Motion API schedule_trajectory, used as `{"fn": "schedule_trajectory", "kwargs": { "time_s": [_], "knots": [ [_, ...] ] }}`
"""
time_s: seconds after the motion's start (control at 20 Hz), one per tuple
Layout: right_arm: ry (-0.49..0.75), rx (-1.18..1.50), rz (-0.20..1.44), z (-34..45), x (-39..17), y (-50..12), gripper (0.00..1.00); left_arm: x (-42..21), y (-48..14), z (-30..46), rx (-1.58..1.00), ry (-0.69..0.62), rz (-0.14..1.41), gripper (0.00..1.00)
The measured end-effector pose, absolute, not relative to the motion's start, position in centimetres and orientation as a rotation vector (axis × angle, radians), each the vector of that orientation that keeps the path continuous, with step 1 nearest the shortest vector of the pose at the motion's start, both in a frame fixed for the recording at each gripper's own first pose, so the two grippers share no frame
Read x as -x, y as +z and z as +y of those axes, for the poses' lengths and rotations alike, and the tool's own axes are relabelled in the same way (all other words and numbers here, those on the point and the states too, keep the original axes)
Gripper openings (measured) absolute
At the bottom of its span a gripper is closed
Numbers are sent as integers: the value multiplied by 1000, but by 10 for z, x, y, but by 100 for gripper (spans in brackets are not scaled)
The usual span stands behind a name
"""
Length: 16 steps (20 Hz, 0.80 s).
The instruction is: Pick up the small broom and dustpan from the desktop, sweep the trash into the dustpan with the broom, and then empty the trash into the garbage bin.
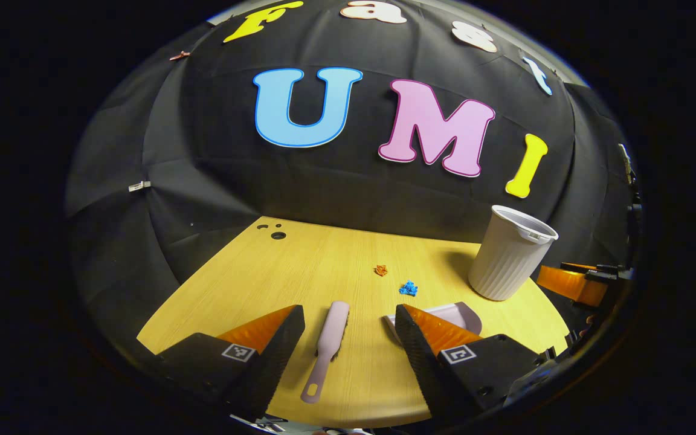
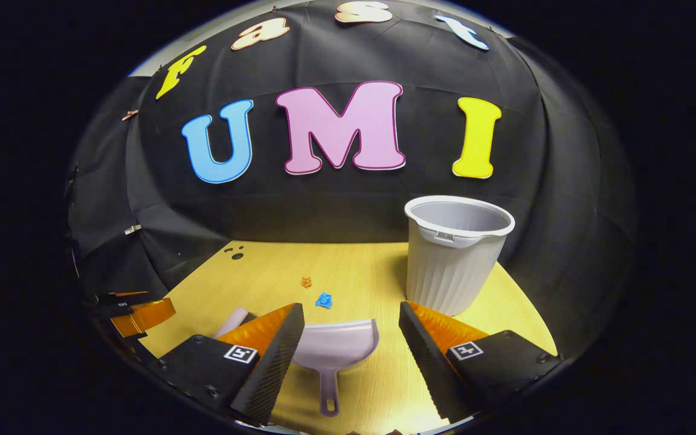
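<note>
A small pale pink broom (image 1: pixel 327 348) lies flat on the wooden desk (image 1: pixel 299 266), handle toward me, between the fingers of my open left gripper (image 1: pixel 348 329), which hovers above it. A pale pink dustpan (image 2: pixel 334 352) lies to its right, handle toward me, under my open right gripper (image 2: pixel 351 329). Part of the dustpan (image 1: pixel 466 314) shows behind the left gripper's right finger. Two scraps of trash rest farther back: an orange one (image 1: pixel 380 270) and a blue one (image 1: pixel 408 288), the same orange scrap (image 2: pixel 306 281) and blue scrap (image 2: pixel 324 300) appearing beyond the dustpan. The broom's tip (image 2: pixel 233 321) peeks past the right gripper's left finger.
A white ribbed garbage bin (image 2: pixel 454 260) stands upright on the desk's right rear; the same bin (image 1: pixel 510 254) sits right of the trash. The other gripper (image 1: pixel 577 281) shows at the right edge, and the left one (image 2: pixel 133 314) at the left edge. Small holes (image 1: pixel 277 232) mark the desk's far left corner.
</note>
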State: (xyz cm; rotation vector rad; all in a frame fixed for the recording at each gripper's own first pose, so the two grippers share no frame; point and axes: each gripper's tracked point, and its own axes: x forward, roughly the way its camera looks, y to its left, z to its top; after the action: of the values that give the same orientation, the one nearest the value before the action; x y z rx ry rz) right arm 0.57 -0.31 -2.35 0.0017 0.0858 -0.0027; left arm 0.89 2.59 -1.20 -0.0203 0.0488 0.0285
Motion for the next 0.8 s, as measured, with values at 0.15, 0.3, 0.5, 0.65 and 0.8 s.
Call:
{"fn": "schedule_trajectory", "kwargs": {
  "time_s": [0.15,0.3,0.5,0.65,0.8],
  "knots": [
    [-2,-1,98,-2,-9,-25,99,-13,-15,33,26,30,70,95],
    [1,6,113,2,-11,-31,99,-23,-30,34,43,14,136,95],
    [0,1,121,0,-11,-33,99,-43,-60,38,46,-14,259,96],
    [-21,-4,139,-7,-11,-43,99,-65,-88,42,71,-6,388,95],
    [-34,-41,166,-11,-12,-49,99,-86,-110,48,16,2,490,95]
  ]
}}
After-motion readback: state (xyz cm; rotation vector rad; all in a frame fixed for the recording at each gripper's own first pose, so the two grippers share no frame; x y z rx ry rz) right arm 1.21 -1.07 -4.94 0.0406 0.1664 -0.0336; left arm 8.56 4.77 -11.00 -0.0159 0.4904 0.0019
